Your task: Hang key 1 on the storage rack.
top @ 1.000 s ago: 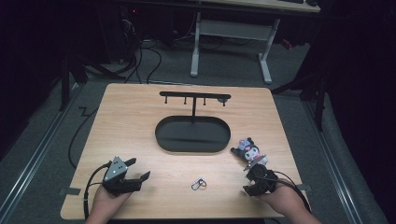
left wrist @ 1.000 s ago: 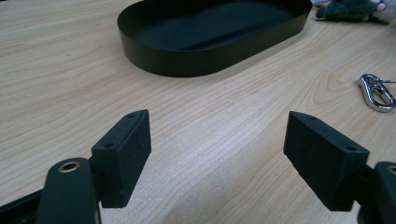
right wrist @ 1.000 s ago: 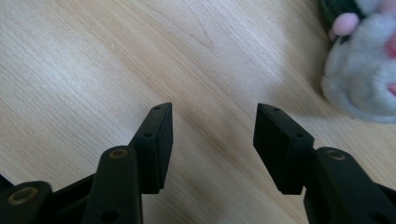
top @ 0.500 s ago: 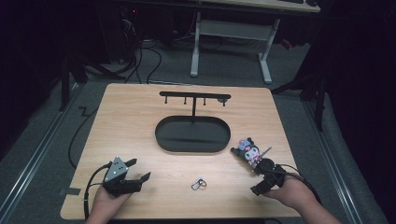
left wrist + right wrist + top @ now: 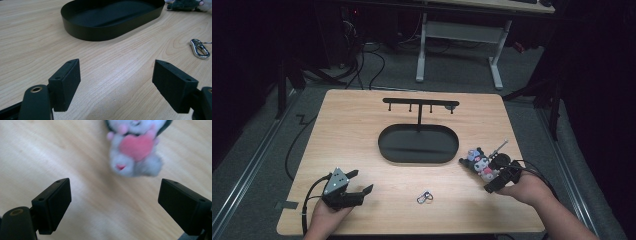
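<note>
A small plush toy [image 5: 478, 162] with a black head, pale body and pink heart lies on the wooden table [image 5: 352, 130], right of the black oval tray [image 5: 418, 145]. My right gripper [image 5: 495, 175] is open just beside the plush, on its right. In the right gripper view the blurred plush [image 5: 135, 147] sits ahead of my right gripper [image 5: 113, 205], outside the jaws. Near the front left edge my left gripper [image 5: 360, 182] is open and holds nothing. Ahead of my left gripper [image 5: 116, 82] are the tray [image 5: 110, 17] and a metal clip [image 5: 200, 48].
A black stand with a hooked bar [image 5: 419, 105] rises from the tray's far side. The small metal clip [image 5: 426, 197] lies on the table between the two grippers. A desk frame and cables stand on the floor beyond the table.
My right gripper has moved slightly farther from the front edge and now sits alongside the plush. The left gripper has stayed where it was.
</note>
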Demonstrator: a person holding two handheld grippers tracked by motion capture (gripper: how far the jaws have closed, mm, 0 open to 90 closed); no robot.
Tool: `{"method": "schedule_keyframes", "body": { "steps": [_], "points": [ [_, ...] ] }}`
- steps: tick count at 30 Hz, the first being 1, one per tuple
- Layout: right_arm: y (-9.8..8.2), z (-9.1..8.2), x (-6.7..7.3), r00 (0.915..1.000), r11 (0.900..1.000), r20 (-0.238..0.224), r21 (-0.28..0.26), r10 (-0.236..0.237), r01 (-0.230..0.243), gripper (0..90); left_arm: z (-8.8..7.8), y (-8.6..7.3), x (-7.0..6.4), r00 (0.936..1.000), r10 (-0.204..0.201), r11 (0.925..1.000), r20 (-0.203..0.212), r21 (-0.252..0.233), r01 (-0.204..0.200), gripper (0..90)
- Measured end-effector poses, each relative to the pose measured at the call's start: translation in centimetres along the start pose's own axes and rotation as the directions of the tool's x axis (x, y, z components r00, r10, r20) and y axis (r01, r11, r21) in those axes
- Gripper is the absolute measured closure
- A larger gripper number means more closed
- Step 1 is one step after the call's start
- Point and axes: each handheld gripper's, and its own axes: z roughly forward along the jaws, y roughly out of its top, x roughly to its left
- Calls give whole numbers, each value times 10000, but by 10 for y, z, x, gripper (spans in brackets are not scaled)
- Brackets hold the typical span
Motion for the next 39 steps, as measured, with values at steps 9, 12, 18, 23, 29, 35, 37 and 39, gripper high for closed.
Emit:
{"method": "schedule_keyframes", "body": {
  "steps": [9, 12, 18, 23, 29, 35, 37, 39],
  "points": [
    [19, 8, -12, 10000, 9996, -8, 266, 73, -72, 124, -1, -1, 0, 10000, -12, 10000, -7, -25, 12, 232],
    [26, 12, -16, 9999, 9993, -46, 352, 120, -118, 135, -1, 0, 1, 10000, 7, 10000, -5, -6, -7, 232],
    [38, 25, -20, 9999, 9967, -157, 814, 20, -7, 152, -1, -1, 1, 10000, 24, 10000, -6, 19, -24, 232],
    [43, 36, -24, 9994, 9941, -326, 1086, 86, -50, 155, -1, -1, 2, 10000, 7, 10000, -14, 25, -7, 232],
    [46, 45, -24, 9993, 9921, -332, 1236, -166, 206, 235, -1, -1, 2, 10000, 33, 10000, 13, 73, -33, 233],
    [49, 51, -21, 9993, 9909, -354, 1337, -75, 121, 346, -1, -1, 1, 10000, 78, 9999, 54, 118, -78, 233],
    [50, 52, -19, 9993, 9909, -289, 1318, -222, 258, 401, -1, -1, 1, 10000, 73, 9999, 45, 100, -73, 233],
    [51, 50, -18, 9996, 9919, -159, 1242, -235, 252, 421, -1, -2, 1, 10000, 78, 9999, 38, 94, -78, 233]
  ]
}}
